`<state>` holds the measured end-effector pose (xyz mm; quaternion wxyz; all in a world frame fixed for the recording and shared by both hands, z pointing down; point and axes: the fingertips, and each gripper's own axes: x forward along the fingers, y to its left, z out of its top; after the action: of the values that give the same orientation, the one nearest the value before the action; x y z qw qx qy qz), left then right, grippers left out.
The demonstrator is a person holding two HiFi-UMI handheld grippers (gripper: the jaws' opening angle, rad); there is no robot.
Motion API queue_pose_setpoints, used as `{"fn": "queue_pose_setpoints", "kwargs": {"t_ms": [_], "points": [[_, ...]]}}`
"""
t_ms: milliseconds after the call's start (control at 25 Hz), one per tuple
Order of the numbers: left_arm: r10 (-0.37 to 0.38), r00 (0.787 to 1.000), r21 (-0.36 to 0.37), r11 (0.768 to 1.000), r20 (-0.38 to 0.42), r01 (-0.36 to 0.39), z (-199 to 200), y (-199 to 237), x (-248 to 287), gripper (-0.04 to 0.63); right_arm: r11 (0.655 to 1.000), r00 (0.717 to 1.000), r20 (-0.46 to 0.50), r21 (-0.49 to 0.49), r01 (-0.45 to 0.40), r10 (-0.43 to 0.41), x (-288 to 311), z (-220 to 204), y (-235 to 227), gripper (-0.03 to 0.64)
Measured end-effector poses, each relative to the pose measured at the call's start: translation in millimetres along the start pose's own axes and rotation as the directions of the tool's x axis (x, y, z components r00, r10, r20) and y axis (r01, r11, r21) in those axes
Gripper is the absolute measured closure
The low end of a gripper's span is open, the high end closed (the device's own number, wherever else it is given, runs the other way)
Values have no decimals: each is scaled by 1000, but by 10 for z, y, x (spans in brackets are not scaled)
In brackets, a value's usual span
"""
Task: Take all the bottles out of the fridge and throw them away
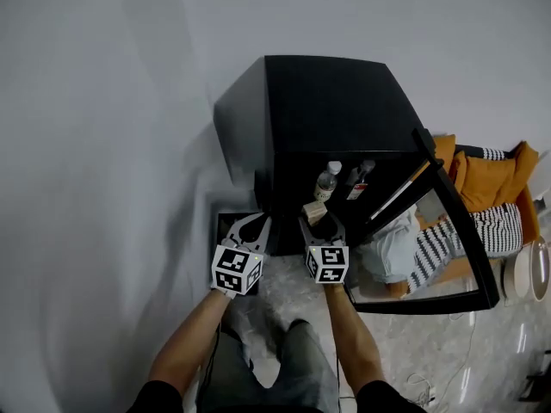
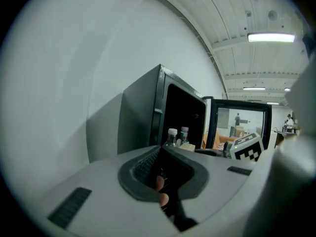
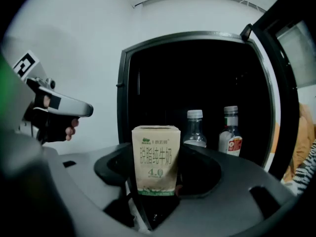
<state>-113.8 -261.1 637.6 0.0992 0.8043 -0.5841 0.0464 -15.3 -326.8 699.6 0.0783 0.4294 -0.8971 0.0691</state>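
A small black fridge (image 1: 327, 101) stands against the wall with its door swung open. Inside stand a clear white-capped bottle (image 1: 326, 181) (image 3: 195, 130) and a red-labelled bottle (image 1: 362, 177) (image 3: 230, 132). My right gripper (image 1: 320, 222) (image 3: 155, 169) is just in front of the opening, shut on an upright beige milk carton (image 3: 155, 157) (image 1: 315, 212). My left gripper (image 1: 248, 224) (image 2: 161, 148) hovers beside it at the fridge's left front corner. Its jaws meet at the tips with nothing between them. Both bottles (image 2: 171, 137) also show in the left gripper view.
The glass door (image 1: 448, 231) juts out to the right of my right arm. Orange and striped cloths (image 1: 491, 179) lie behind it, with a round white dish (image 1: 529, 269) at the far right. A white wall runs along the left. A cable (image 1: 465, 351) lies on the floor.
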Motion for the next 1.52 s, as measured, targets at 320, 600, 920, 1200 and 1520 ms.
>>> {"fn": "queue_pose_setpoints", "kwargs": {"t_ms": [320,600,920,1200,1520], "points": [[-23,1000,19,1000,-8,23,1118,-294,-414,594,1000,999,-30,12,-13,13,-879,1133,271,347],[-28,999,15,999,16,28,1845,-450,-673,594,999,1000,6,-30,-22,23,-1244,2152,379,347],[35,998,3,999,53,-35,2094,-273,-887,594,994,995,30,-61,-94,96,-1160,2537,683,347],[195,979,-19,981,58,-195,2073,259,-1370,594,960,963,35,-88,-265,269,-839,2620,1434,347],[364,930,-55,931,54,-361,1955,761,-2026,594,894,898,18,-108,-436,440,-622,2577,2281,347]]}}
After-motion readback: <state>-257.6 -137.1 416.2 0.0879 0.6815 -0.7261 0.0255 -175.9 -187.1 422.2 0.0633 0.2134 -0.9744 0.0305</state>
